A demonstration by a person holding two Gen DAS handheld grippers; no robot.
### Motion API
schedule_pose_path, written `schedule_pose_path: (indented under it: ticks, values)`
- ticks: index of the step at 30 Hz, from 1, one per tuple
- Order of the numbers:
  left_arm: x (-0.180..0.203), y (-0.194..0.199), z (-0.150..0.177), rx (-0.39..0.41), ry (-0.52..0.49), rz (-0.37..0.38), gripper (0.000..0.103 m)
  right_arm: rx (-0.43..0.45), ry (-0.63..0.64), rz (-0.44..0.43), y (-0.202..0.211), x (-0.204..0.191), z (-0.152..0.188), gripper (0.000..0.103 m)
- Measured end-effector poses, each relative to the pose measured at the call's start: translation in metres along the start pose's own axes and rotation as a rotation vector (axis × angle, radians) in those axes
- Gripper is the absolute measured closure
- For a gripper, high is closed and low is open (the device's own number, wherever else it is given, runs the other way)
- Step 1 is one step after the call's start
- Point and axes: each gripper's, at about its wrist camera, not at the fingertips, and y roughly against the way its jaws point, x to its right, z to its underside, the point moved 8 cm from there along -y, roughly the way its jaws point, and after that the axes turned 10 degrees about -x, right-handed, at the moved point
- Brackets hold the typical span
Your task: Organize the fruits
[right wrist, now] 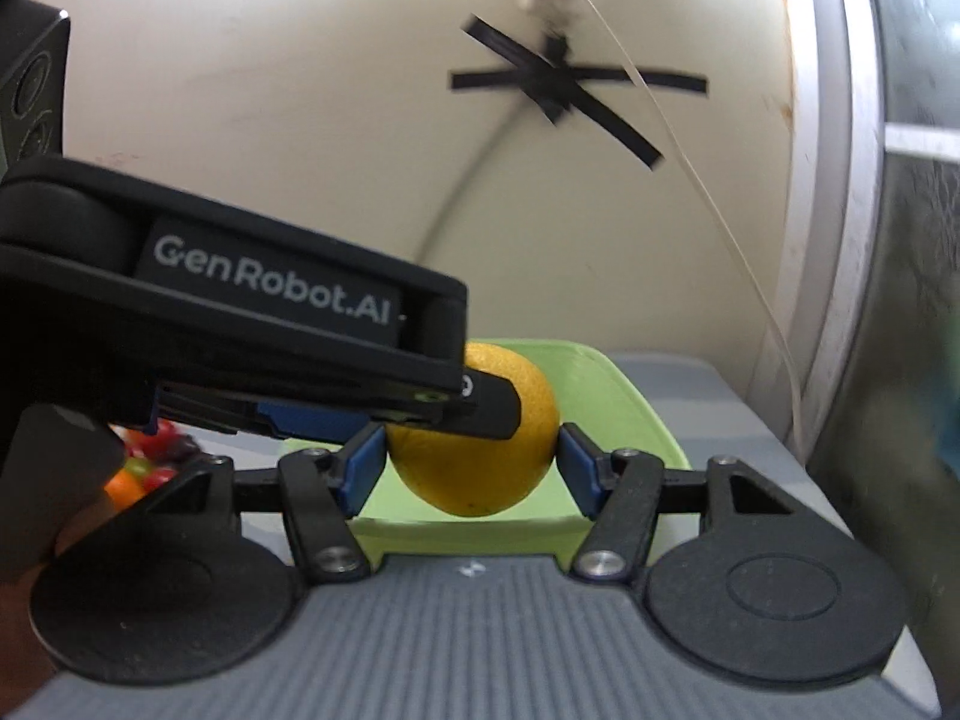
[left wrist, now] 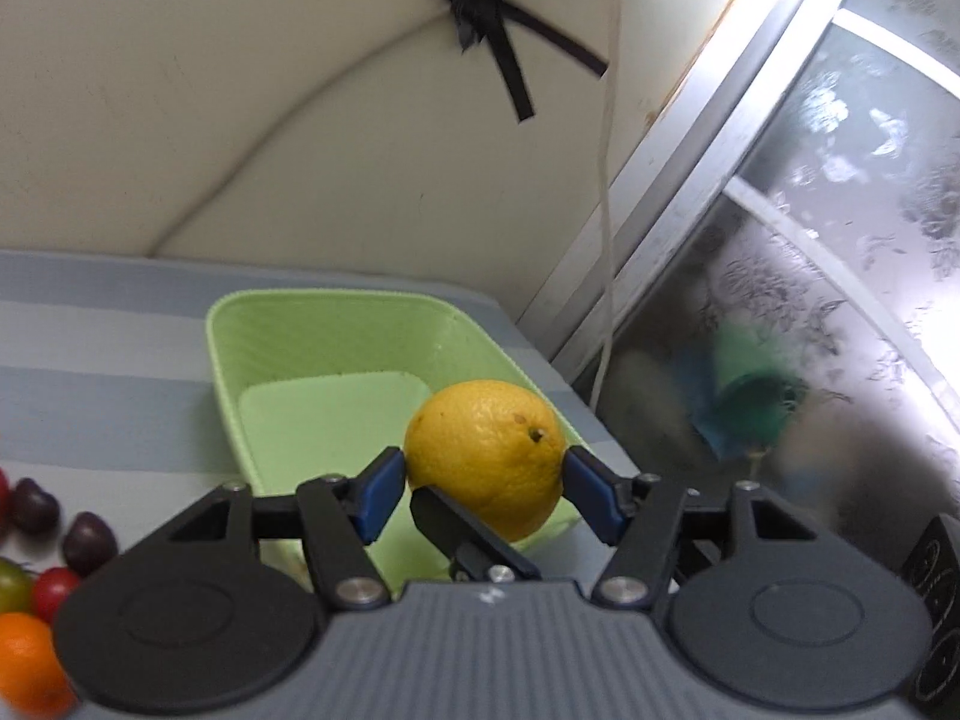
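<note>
A yellow orange hangs over the near right part of an empty light green basket. My left gripper is shut on it, with a blue pad pressed on each side. My right gripper also grips the same orange across its width, above the basket. In the right wrist view the left gripper's body reaches in from the left, and one of its fingers lies over the fruit. One black finger of the right gripper crosses under the orange in the left wrist view.
Loose fruit lies on the striped cloth at the left: dark plums, a red tomato, an orange fruit. A cream wall with black tape and a white cable stands behind. The table ends at a frosted window on the right.
</note>
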Motion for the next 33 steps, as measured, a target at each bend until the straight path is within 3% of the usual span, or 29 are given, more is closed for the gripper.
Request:
schedule_pose_path:
  ticks: [4, 10, 18, 20, 27, 33]
  values:
    - [-0.003, -0.014, 0.001, -0.021, 0.011, -0.032, 0.043, -0.012, -0.025, -0.007, -0.015, 0.0, -0.001, 0.038]
    - [0.003, -0.007, 0.004, 0.003, -0.01, -0.065, 0.042, 0.05, 0.027, 0.009, -0.002, -0.004, -0.004, 0.037]
    - [0.011, 0.081, 0.028, 0.207, -0.12, -0.166, 0.035, 0.091, -0.017, 0.022, 0.034, -0.003, -0.002, 0.034]
    - [0.006, 0.105, 0.043, 0.251, -0.14, -0.203, 0.033, 0.076, -0.049, 0.014, 0.043, -0.004, 0.005, 0.027]
    - [-0.028, 0.151, 0.104, 0.312, -0.141, -0.34, 0.032, -0.014, -0.212, -0.016, 0.061, -0.008, 0.043, 0.021]
    - [-0.06, 0.161, 0.138, 0.336, -0.123, -0.499, 0.032, -0.088, -0.179, -0.003, 0.067, -0.033, 0.07, 0.021]
